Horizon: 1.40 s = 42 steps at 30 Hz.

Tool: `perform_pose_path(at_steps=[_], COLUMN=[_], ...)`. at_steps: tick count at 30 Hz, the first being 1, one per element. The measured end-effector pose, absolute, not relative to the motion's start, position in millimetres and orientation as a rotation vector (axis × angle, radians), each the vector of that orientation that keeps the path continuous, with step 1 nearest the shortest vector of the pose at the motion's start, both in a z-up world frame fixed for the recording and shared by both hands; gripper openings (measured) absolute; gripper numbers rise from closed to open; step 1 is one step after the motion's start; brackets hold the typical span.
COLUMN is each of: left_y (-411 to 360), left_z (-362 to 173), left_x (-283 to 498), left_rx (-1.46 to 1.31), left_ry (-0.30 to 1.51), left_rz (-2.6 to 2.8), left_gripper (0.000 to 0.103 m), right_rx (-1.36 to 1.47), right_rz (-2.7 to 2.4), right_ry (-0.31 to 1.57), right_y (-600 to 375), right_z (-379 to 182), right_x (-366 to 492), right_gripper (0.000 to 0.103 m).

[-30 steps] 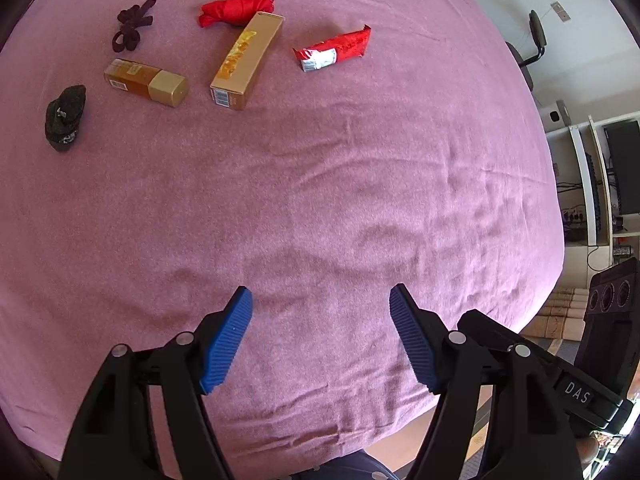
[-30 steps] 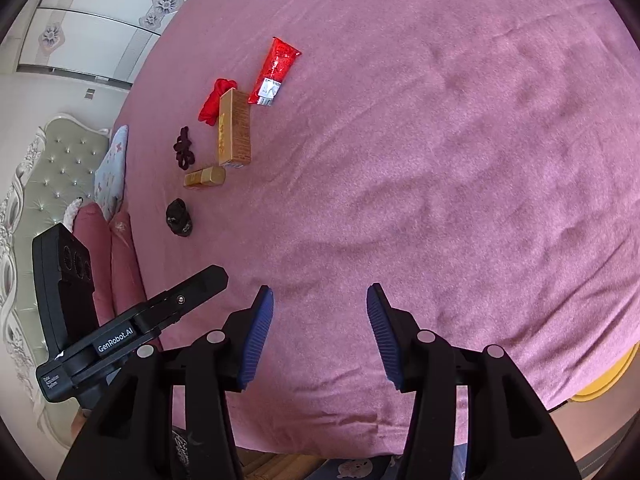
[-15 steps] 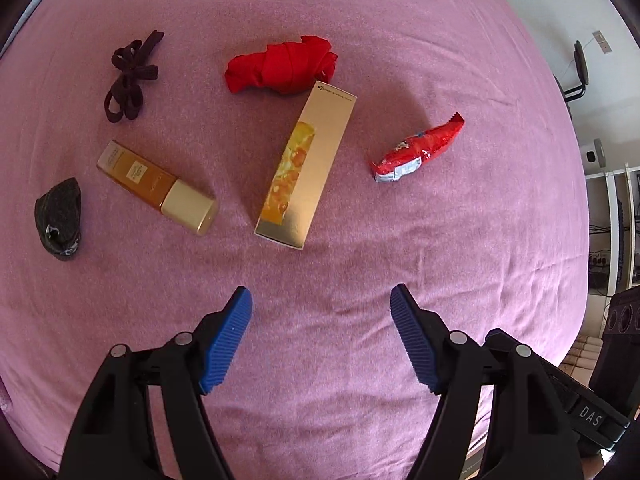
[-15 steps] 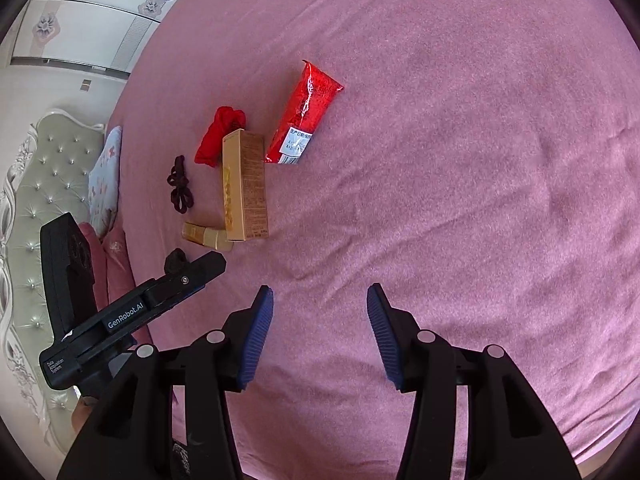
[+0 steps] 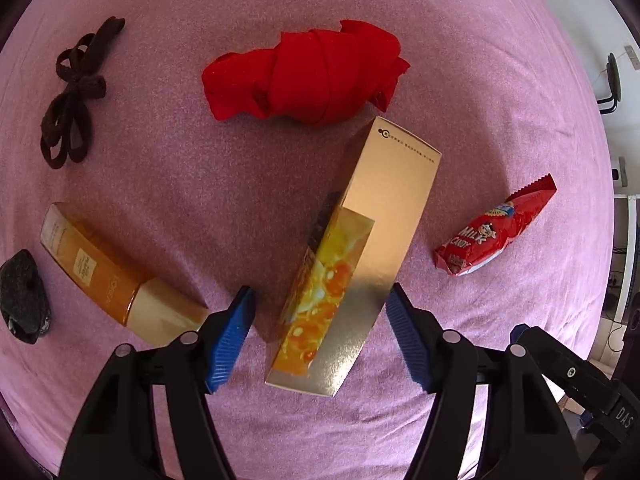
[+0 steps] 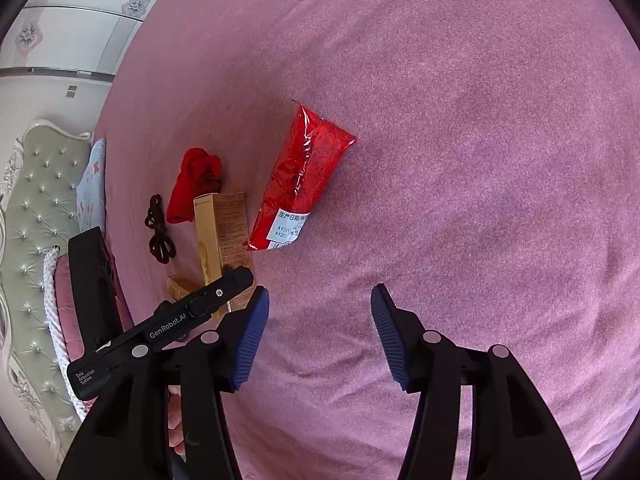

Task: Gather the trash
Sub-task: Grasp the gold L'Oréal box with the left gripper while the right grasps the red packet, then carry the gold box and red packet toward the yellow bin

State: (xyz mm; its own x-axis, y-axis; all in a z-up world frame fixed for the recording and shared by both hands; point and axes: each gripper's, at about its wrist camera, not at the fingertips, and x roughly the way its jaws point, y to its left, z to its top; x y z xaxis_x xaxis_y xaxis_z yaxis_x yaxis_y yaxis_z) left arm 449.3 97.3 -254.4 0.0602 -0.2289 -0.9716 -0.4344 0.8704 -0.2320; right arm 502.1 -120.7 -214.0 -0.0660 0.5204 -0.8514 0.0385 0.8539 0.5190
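Observation:
A long gold carton (image 5: 360,248) lies on the pink bedspread (image 5: 200,184), its near end between the open fingers of my left gripper (image 5: 320,336), which does not touch it. It also shows in the right wrist view (image 6: 220,236). A red candy wrapper (image 5: 496,232) lies to its right, and in the right wrist view (image 6: 300,180) ahead and left of my open, empty right gripper (image 6: 316,336). A smaller gold box (image 5: 116,276) lies to the left.
A red rolled cloth (image 5: 308,76) lies behind the carton. A dark hair tie (image 5: 76,92) is at the far left and a black cloth lump (image 5: 22,296) at the left edge. A tufted headboard (image 6: 36,216) and pillow stand left of the bed.
Both grippers have moved forward toward the objects. The gold carton now sits between the left fingers; the red wrapper is closer to the right gripper. Both grippers stay open.

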Motion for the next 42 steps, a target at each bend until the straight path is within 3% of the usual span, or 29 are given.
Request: perform_pose_path(at_steps=[3, 17, 19, 20, 21, 29, 42], left_y=[100, 126, 123, 124, 124, 115, 64], left_z=[-258, -255, -253, -253, -252, -237, -214], left_x=[455, 442, 435, 434, 432, 393, 267], left_rx=[-0.521, -0.594, -0.612, -0.62, -0.626, -0.66, -0.646], left_ry=[1.535, 1.505, 1.506, 1.507, 1.508, 1.511, 1.571], left_rz=[0.184, 0.138, 0.138, 0.136, 0.136, 0.122, 0.034], left_gripper=[0.044, 0.042, 0.041, 0.041, 0.041, 0.04, 0.04], right_rx=[0.458, 0.563, 0.557, 0.577, 0.59, 0.404, 0.35], right_rz=[0.411, 0.347, 0.342, 0.373, 0.395, 0.44, 0.437], right_ry=[1.605, 1.618, 1.61, 1.599, 1.595, 1.554, 1.618], right_y=[-115, -97, -97, -97, -95, -95, -175], right_z=[-221, -251, -251, -250, -249, -221, -188], right_x=[514, 551, 550, 550, 549, 512, 365], right_gripper=[0.054, 0.056, 0.05, 0.032, 0.028, 0.023, 0.023])
